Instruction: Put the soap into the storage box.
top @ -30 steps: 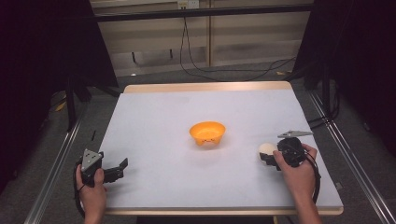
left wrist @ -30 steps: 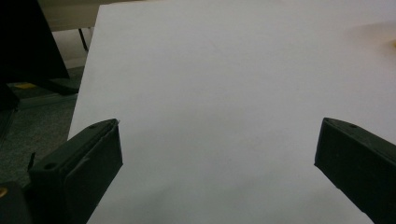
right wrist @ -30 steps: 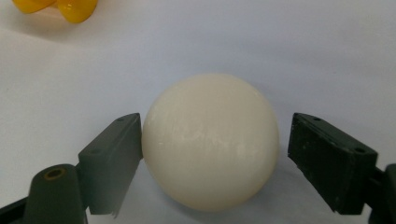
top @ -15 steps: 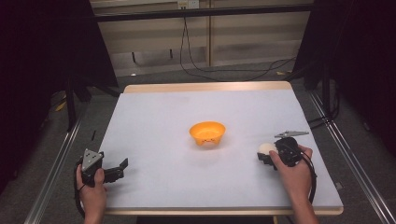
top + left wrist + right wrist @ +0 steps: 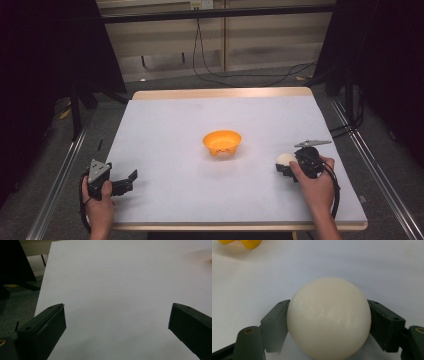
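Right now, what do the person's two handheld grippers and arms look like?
Both are black, blocky two-jaw tools. The left gripper and the right gripper each carry a grey three-cornered plate on top and trail a black cable. Their flat rectangular fingers show round screw holes. The forearms are bare, no sleeves visible.

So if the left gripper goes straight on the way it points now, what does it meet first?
Probably nothing: ahead of the open left gripper lies bare white table; the orange bowl seems off its line, though depth is unclear.

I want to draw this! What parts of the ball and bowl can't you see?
- White ball: its underside is cut off by the bottom edge in the right gripper view; in the high view the right gripper covers part of it.
- Orange bowl: mostly cut off at the top edge in the right gripper view.
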`<state>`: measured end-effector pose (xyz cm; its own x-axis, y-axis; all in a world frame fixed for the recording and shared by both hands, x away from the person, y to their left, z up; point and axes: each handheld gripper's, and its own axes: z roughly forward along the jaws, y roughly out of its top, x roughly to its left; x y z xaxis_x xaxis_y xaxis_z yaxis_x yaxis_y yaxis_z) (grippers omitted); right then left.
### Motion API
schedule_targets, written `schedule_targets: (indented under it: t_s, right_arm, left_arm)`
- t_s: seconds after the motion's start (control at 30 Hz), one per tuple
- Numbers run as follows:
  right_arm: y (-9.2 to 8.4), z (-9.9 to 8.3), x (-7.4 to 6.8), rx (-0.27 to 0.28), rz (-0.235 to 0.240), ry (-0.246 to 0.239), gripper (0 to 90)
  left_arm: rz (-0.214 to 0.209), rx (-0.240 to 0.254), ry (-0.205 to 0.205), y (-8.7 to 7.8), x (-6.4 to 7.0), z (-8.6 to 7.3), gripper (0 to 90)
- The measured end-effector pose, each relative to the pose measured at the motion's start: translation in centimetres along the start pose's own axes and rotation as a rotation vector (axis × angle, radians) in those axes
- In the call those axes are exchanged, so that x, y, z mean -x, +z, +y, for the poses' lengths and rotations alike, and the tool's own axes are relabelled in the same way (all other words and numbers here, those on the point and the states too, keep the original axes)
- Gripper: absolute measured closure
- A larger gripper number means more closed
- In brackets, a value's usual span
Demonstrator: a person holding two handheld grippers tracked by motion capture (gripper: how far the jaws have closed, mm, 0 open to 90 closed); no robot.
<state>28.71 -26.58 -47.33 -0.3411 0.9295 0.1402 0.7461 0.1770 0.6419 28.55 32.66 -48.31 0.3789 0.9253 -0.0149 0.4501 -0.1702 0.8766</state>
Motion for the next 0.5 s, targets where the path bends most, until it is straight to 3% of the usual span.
schedule_targets:
  t_s: [0.5]
  right_arm:
    - [-0.52, 0.90, -0.49, 0.025, 0.011, -0.015, 24.1]
  left_arm:
    - [-0.001, -0.001, -0.001, 0.00, -0.02, 0.00, 1.0]
